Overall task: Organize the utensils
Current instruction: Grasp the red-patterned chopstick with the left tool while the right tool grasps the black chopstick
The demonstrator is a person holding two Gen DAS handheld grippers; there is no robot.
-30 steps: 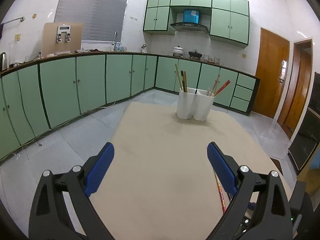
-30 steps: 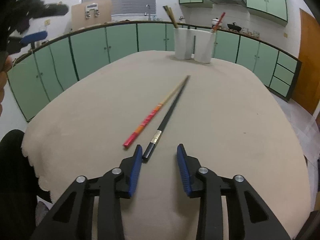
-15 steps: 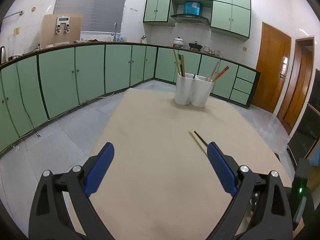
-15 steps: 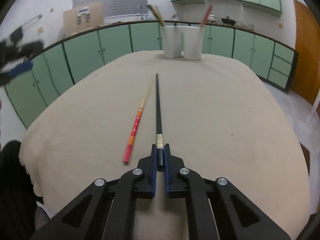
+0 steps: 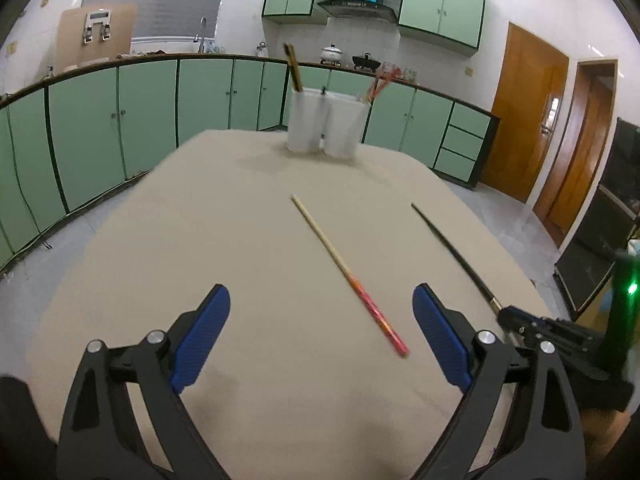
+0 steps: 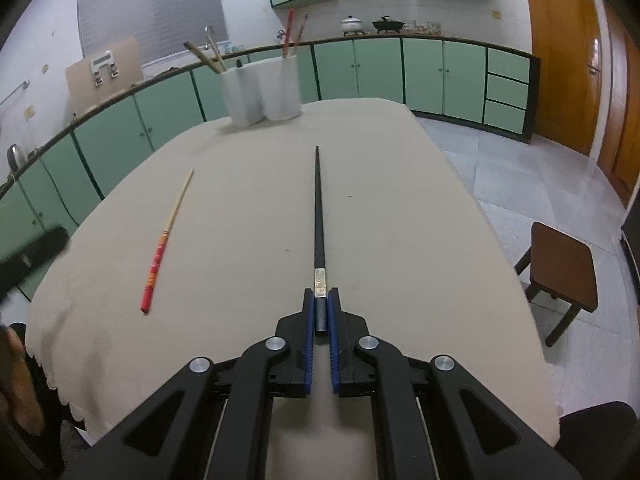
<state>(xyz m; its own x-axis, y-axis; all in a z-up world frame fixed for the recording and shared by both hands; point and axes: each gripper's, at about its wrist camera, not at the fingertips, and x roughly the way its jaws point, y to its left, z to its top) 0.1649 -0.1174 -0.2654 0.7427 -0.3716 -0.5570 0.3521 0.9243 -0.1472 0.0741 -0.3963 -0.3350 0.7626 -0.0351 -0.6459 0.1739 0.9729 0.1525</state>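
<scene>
Beige tablecloth (image 6: pixel 400 220) covers the table; the right gripper (image 6: pixel 321 312) clamps the black chopstick (image 6: pixel 318 208), the red-handled chopstick (image 6: pixel 168 236) lies left, and the left gripper (image 5: pixel 320 336) hovers spread wide near it.

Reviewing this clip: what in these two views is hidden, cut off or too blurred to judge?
- Butt end of the black chopstick: hidden between the right tongs, right wrist view.
- Contents of the white holder: its walls hide all but the stick tops; motion blur, both views.
- Right tongs in the left wrist view: partly behind the left tongs.
- Red-handled chopstick: pattern smeared by blur.
</scene>
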